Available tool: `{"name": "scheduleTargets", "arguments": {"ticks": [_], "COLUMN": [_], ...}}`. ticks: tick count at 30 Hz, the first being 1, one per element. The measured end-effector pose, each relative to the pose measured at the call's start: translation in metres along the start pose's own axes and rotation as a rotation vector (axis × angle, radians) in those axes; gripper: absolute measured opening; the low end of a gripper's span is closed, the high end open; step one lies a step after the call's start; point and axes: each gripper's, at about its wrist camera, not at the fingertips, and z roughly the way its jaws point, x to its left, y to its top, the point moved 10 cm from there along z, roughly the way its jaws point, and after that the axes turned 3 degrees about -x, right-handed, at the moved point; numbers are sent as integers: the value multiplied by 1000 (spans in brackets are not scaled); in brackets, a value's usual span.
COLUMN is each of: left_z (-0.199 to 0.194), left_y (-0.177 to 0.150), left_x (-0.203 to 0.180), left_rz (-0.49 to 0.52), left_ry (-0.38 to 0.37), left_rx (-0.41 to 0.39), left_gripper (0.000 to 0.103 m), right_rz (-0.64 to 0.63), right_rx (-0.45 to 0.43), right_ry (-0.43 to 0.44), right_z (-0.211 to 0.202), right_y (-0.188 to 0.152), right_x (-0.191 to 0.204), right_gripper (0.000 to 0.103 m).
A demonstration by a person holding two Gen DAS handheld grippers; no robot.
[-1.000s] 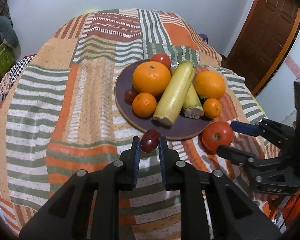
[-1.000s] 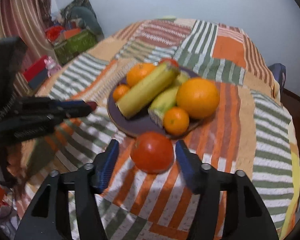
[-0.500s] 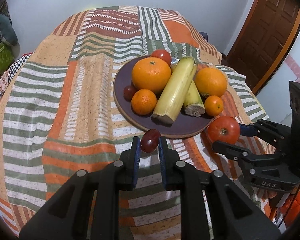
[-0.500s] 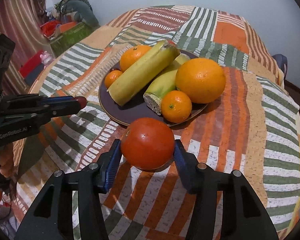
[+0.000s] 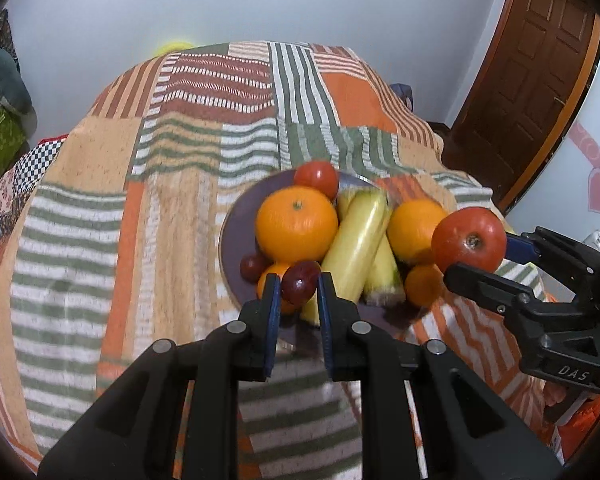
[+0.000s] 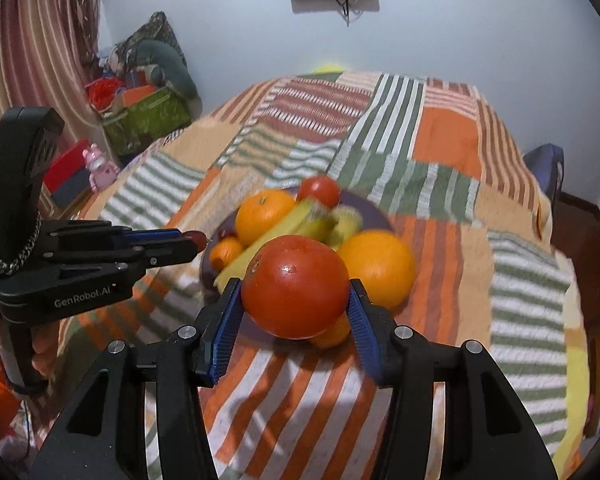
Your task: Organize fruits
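Observation:
A dark purple plate [image 5: 236, 236] on the patchwork cloth holds two large oranges [image 5: 296, 224], small oranges, two yellow-green bananas [image 5: 356, 248], a red tomato [image 5: 316, 176] and a dark grape [image 5: 252, 266]. My left gripper [image 5: 298, 300] is shut on a dark red grape [image 5: 300, 278], held above the plate's near edge. My right gripper [image 6: 296, 308] is shut on a large red tomato [image 6: 296, 286], lifted off the cloth at the plate's right side; it also shows in the left wrist view [image 5: 468, 240].
The table is covered by a striped orange, green and white cloth [image 5: 160, 200]. A brown door [image 5: 532, 80] stands at the right. A green box and toys [image 6: 148, 112] lie on the floor at the left, beside a striped curtain [image 6: 32, 48].
Both grippers have risen. The right gripper closed on the tomato and lifted it off the cloth. The left gripper carried the grape forward over the plate's near edge.

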Motion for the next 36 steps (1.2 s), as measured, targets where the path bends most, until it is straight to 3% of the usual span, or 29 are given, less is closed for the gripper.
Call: {"name": "scheduleTargets", "arguments": {"ticks": [7, 15, 19, 22, 36], "left_z": [24, 40, 38, 35, -8], "left_y": [7, 0, 0, -2, -9], "left_x": [2, 2, 4, 7, 5], "left_rz": [-11, -9, 4, -18, -21], "left_ry": [4, -4, 35, 22, 27], "left_rx": [16, 44, 39, 41, -5], "left_gripper": [18, 20, 32, 40, 41], "right_rz": [-4, -46, -71, -56, -62], "right_rx": [-24, 37, 35, 42, 28], "right_ry": [-25, 8, -16, 0, -5], "right_z": [15, 35, 36, 36, 14], "right_y": [22, -3, -2, -1, -2], "right_x": [-10, 5, 7, 5, 13], "right_gripper": [48, 48, 49, 49, 53]}}
